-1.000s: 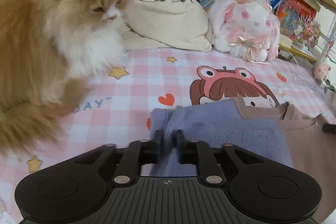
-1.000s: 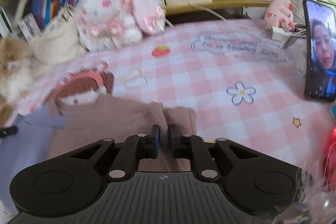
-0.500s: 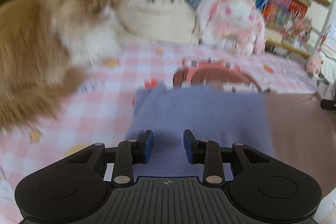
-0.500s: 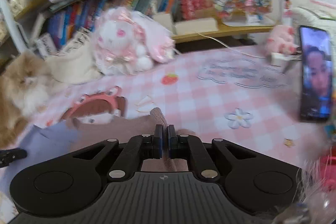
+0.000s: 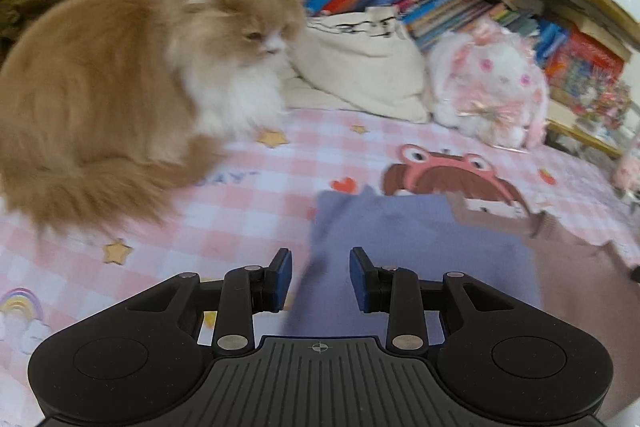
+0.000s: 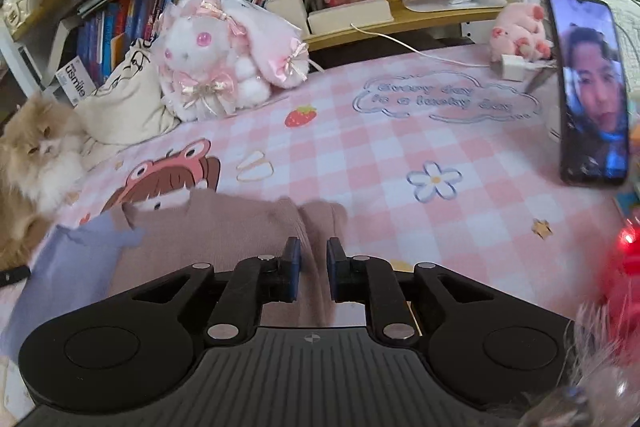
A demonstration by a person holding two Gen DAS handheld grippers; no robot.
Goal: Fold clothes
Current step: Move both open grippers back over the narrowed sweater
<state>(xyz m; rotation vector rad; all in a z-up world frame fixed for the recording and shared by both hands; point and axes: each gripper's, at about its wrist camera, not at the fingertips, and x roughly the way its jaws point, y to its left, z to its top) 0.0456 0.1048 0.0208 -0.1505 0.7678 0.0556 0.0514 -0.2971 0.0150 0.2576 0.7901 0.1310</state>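
On the left, the cat (image 5: 132, 87) sits on the checked sheet (image 5: 248, 211), near the sweater (image 5: 416, 247) but apart from it. Your left claw (image 5: 320, 279) was clenched on the purple edge one second ago; now its jaws stand wide and hold nothing, and the purple part lies flat on the bed just in front of them. This means the left fold is laid down.

To the right, the brown part of the sweater (image 6: 224, 227) lies beside the purple one. Your right claw (image 6: 312, 275) was pinching a brown fold half a second ago; now the jaws are a little apart, with the fabric between them but not squeezed, so I judge it released. Both sides are free, so the next fold can begin. The phone (image 6: 588, 91) stands at the far right, well away.
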